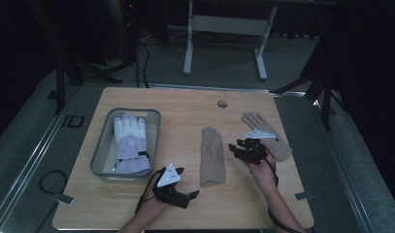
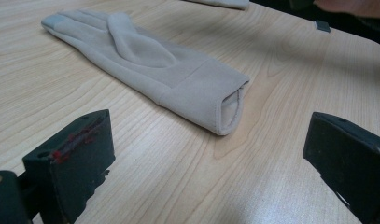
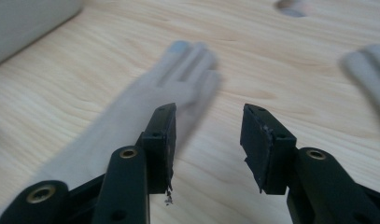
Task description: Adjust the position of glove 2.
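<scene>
On the wooden table (image 1: pixel 185 104), both grippers hover spread and empty around a beige glove (image 1: pixel 212 156).

The left gripper (image 1: pixel 189 196), jaws wide, faces the glove's cuff; the right gripper (image 1: pixel 236 147), also released, sits at its other side. A second beige glove (image 1: pixel 268 131) lies beyond. A white-and-lilac glove (image 1: pixel 130 143) already rests in the grey bin (image 1: pixel 102 145), so the beige pair seems left to pack.

there are three gloves. two are tan gloves: one (image 1: pixel 212 155) lies in the middle of the frame and one (image 1: pixel 264 132) lies to the right of the middle. one is a white and purple glove (image 1: pixel 131 143), in the one grey bin (image 1: pixel 99 150) at the left. there is one wooden table (image 1: pixel 185 104). there are two black grippers, one (image 1: pixel 185 190) at the lower middle and one (image 1: pixel 235 145) right of the middle.
</scene>
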Tool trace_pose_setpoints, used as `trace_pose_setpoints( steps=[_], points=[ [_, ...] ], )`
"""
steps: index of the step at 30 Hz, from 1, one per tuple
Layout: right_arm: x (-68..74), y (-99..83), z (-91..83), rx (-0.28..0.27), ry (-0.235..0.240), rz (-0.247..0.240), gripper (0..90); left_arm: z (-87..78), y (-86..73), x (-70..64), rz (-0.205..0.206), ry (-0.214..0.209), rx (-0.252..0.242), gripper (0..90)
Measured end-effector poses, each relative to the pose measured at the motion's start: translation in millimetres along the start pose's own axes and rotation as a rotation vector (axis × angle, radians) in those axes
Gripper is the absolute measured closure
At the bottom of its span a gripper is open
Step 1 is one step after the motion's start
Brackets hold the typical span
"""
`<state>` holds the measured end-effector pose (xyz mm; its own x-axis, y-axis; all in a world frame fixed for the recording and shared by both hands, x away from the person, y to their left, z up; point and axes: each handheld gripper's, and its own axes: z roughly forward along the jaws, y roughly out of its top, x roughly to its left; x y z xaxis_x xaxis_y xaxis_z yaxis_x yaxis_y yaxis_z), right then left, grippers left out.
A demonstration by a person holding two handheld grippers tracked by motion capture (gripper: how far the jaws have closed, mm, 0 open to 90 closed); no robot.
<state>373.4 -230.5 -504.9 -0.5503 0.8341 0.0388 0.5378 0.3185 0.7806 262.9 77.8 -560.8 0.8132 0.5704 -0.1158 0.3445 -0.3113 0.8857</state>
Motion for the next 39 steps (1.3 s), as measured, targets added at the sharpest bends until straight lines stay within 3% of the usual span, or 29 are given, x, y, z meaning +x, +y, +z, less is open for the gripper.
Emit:
trace_pose_setpoints(
  steps=[8, 14, 19, 27, 32, 39],
  points=[
    [-48.5, -0.3, -25.5, -0.041, -0.055, 0.01, 55.8, 0.4, 0.1, -0.2, 0.0, 0.002, 0.001, 2.0],
    [-77.8, -0.9, -32.3, -0.053, -0.086, 0.012, 55.3, 0.2, 0.0, -0.4, -0.001, 0.0, 0.001, 2.0],
    [-103.1, -4.2, -27.8, -0.027, -0.111, 0.055, 54.2, 0.2, 0.0, 0.0, -0.001, -0.003, 0.004, 2.0],
    [-132.5, -5.3, -18.6, 0.008, -0.123, 0.068, 51.9, 0.5, 0.1, 0.3, -0.003, -0.01, 0.006, 2.0],
    [-147.4, -5.3, -12.4, 0.026, -0.14, 0.051, 50.9, 0.3, 0.1, 0.3, -0.005, -0.009, 0.004, 2.0],
    [-165.9, -10.2, 2.4, 0.06, -0.135, 0.092, 52.1, 0.3, 0.0, 0.1, -0.005, -0.01, 0.006, 2.0]
  ],
)
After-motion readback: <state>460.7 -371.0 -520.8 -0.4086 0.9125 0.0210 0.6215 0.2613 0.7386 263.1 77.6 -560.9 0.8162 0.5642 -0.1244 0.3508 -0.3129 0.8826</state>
